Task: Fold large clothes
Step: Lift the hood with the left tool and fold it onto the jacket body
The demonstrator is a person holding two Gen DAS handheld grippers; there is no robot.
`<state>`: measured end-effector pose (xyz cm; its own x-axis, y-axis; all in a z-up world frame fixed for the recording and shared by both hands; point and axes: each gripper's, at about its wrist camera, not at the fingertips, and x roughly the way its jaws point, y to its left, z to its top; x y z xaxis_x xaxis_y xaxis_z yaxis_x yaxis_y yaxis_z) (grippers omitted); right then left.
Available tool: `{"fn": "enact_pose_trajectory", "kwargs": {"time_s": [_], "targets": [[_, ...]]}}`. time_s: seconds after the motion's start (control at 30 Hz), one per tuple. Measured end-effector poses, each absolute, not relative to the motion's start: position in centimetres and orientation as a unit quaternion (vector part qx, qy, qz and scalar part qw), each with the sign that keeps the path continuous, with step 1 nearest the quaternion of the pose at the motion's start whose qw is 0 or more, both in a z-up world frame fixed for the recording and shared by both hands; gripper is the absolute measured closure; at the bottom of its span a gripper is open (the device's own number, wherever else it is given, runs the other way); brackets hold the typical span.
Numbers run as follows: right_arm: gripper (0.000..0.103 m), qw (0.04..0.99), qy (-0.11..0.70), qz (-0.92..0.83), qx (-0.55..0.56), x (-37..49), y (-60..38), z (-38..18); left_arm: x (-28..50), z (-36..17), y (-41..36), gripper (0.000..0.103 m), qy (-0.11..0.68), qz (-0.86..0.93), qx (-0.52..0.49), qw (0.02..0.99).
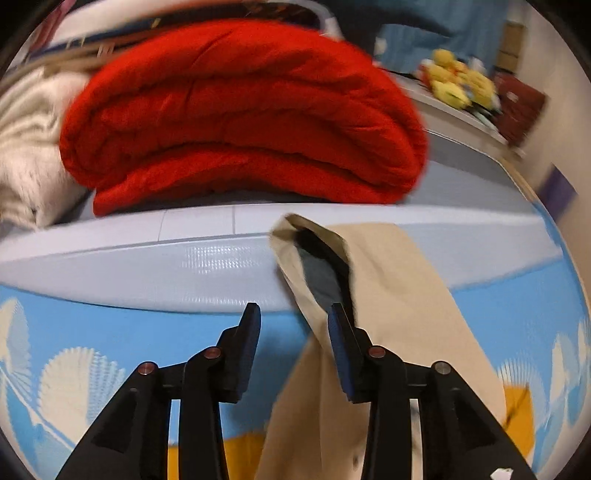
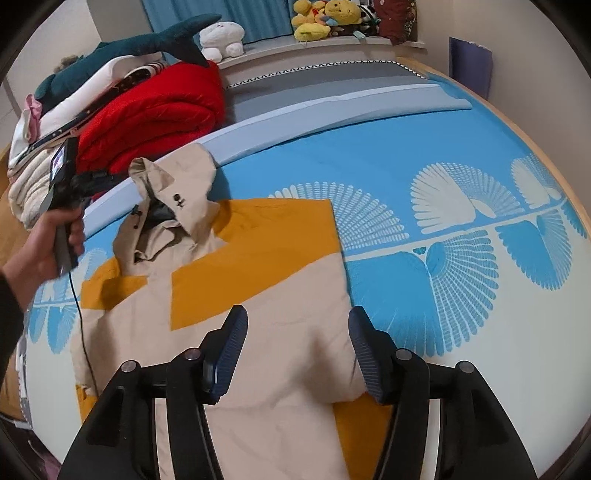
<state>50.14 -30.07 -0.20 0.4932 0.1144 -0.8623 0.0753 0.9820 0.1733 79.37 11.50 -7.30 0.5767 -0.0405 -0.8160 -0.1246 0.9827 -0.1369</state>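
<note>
One beige and orange jacket (image 2: 236, 295) lies spread across the middle and lower left of the right wrist view, on the blue bedsheet (image 2: 424, 140). The right gripper (image 2: 297, 354) hangs over its lower edge, jaws spread, nothing between them. In the left wrist view the left gripper (image 1: 293, 345) is parted too, empty, one finger just beside the jacket's hood. One hand (image 2: 44, 243) holds it. One red folded quilt (image 1: 236, 110) fills the top. Several yellow plush toys (image 2: 325, 16) sit upper right.

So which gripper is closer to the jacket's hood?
Left. The left gripper is right beside the hood, one finger against it. The right gripper hovers over the jacket's body, well away from it.
</note>
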Motion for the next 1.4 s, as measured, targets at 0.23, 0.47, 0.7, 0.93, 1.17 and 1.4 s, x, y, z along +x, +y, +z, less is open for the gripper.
{"fn": "enact_pose_trajectory", "kwargs": {"time_s": [0.23,0.47,0.7,0.93,1.17,1.4], "targets": [[0.045,0.855,0.515,0.012,0.065,51.1,-30.0,-1.6,84.9,-10.8,13.2,0.071,0.469,0.044,-0.183,0.863],[0.045,0.857,0.510,0.009,0.073,51.8,-30.0,-1.2,84.4,-9.5,10.8,0.103,0.459,0.001,-0.176,0.871],[0.045,0.875,0.475,0.016,0.088,51.6,-30.2,1.6,70.4,1.0,4.7,0.103,0.384,-0.149,-0.070,0.908],[0.045,0.889,0.436,0.044,0.133,49.9,-30.5,4.4,51.1,4.5,0.4,0.103,0.333,-0.216,0.055,0.916],[0.045,0.870,0.426,0.120,0.218,48.8,-29.5,5.0,39.7,-2.8,1.4,0.100,0.480,-0.185,0.101,0.852],[0.043,0.818,0.492,0.170,0.244,50.1,-25.9,0.8,40.5,-4.8,5.4,0.087,0.558,-0.175,-0.010,0.811]]}}
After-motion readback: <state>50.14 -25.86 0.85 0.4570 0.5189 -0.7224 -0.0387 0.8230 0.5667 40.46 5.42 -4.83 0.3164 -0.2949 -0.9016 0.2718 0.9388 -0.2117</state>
